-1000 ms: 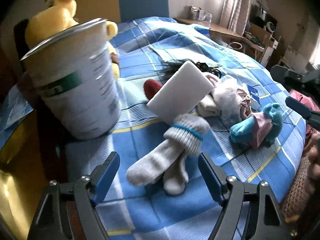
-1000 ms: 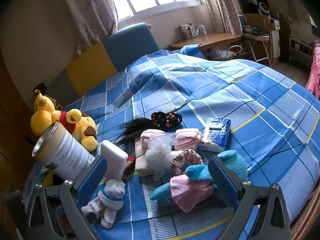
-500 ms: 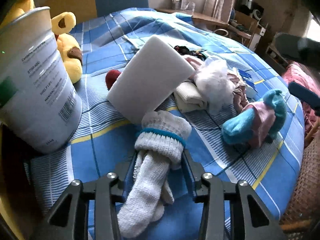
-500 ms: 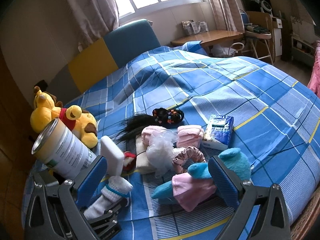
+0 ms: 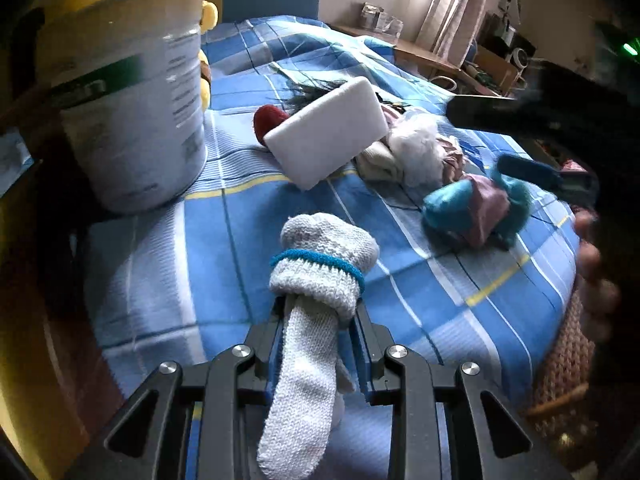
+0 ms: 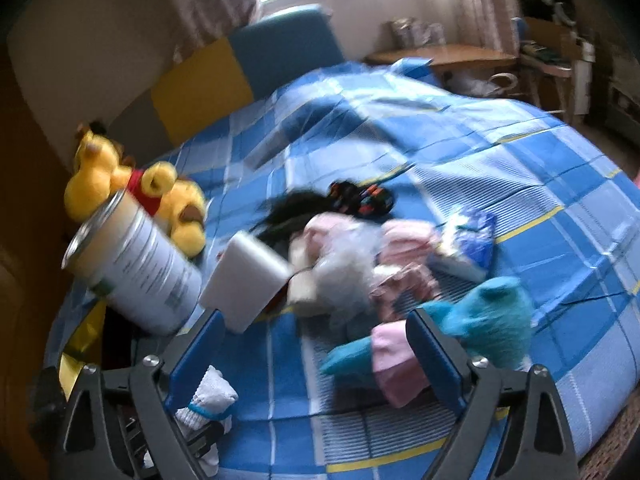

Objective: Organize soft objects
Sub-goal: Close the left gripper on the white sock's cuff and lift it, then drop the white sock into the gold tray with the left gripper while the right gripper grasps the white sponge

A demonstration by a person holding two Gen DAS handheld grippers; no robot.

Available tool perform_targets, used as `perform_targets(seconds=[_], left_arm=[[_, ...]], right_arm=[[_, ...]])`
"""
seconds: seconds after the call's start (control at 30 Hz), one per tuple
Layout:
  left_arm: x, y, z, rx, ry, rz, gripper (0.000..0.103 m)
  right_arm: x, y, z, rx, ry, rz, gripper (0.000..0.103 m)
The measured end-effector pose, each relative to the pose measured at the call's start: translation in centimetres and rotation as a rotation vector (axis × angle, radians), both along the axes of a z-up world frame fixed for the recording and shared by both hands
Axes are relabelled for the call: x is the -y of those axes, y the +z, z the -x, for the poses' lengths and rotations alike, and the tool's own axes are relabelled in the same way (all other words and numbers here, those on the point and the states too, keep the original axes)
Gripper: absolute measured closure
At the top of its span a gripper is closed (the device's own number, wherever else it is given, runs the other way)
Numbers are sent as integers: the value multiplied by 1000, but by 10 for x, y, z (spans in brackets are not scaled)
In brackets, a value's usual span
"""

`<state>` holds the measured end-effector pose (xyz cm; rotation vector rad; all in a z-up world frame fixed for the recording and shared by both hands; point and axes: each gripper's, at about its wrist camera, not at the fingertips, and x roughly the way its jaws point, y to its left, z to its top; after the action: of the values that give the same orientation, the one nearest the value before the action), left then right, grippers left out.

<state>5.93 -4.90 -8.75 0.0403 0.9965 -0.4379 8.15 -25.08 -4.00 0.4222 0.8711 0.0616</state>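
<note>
The left gripper (image 5: 318,322) is clamping its jaws on the white socks (image 5: 316,312), which are lying on the blue plaid bedspread (image 5: 400,304) in front of the white foam block (image 5: 328,132). The right gripper (image 6: 316,344) is closing its wide-apart jaws with nothing gripped, hovering over the bedspread beside the teal and pink plush toy (image 6: 452,328), right of the block. A tin can (image 5: 132,96) is standing left of the block.

No text can be read in either view. The tin can (image 5: 132,96) carries a green band and several blocks of small dark print on its pale label, all too blurred to make out. The blue packet (image 6: 468,246) on the bed shows white markings, equally illegible.
</note>
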Motion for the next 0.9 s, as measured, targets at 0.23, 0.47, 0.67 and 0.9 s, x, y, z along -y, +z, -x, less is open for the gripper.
perform_targets(seconds=[0.23,0.47,0.67,0.9], left_arm=[[-19,22,22,26,-2,57,73],[-66,54,33,69,83,141,73],[-130,69,23,64,247,208,73],[-194,54,-4,-22,444,240,73]], right_arm=[[-42,5,-40,6,185,206,9],[-72,-23,-89,-101,403,333,9],[-69,-42,-89,-118,344,214,10],[-83,-51,-90,-86,391,288,50]])
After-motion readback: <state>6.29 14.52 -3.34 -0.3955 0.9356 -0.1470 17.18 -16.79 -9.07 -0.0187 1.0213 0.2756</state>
